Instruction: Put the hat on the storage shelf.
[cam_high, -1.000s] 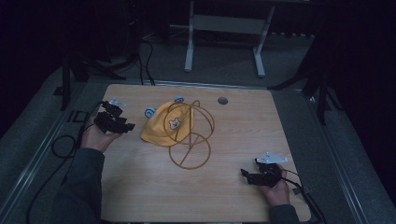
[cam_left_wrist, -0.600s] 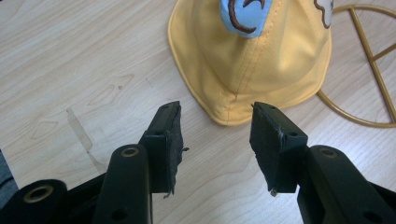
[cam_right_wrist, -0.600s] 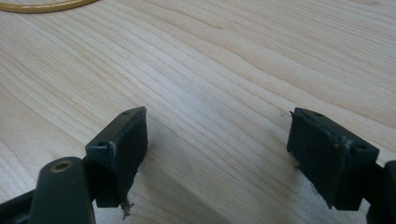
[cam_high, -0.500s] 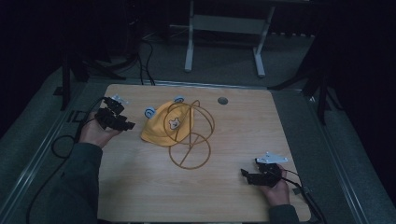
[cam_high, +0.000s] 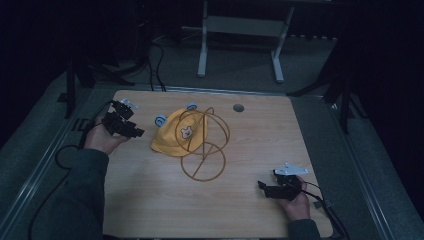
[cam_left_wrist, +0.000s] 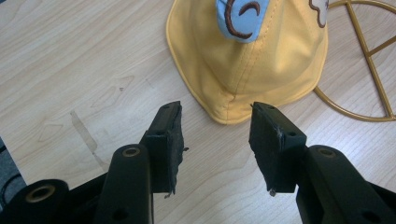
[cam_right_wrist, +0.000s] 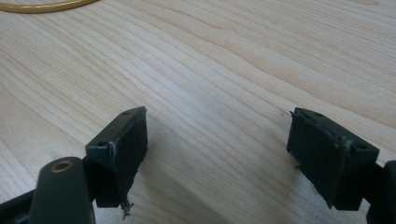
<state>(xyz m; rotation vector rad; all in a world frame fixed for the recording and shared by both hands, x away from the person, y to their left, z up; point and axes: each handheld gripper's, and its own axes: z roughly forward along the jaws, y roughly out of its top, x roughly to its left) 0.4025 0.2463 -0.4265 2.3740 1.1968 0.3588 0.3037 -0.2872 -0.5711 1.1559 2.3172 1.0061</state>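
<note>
Hand-held gripper on the left (cam_high: 131, 131) has drifted in from the bench's left edge toward the yellow hat (cam_high: 175, 136) over the last second, and its jaws have just been closing a touch, though they are wide apart and nothing is between them yet. From the left gripper view the hat's brim (cam_left_wrist: 224, 112) lies just ahead of the two black pads (cam_left_wrist: 166, 140), close but apart from them, so I would judge this to be the approach for a pinch on the brim's near edge, with the grasp itself not yet made. The hat lies on the bench (cam_high: 150, 200) toward the back left, with blue ear-like pieces (cam_high: 160, 120) at its crown, and it is draped partly against the gold wire stand (cam_high: 205, 150), a frame of rings and bars that reads as a hat rack. Whether the hat hangs on the frame or only leans beside it I cannot tell; the wire cage itself looks to hold nothing inside. The right hand-held gripper (cam_high: 265, 188) has kept to the front right corner, its jaws spread wide over bare wood and gripping nothing, well apart from hat and stand.
</note>
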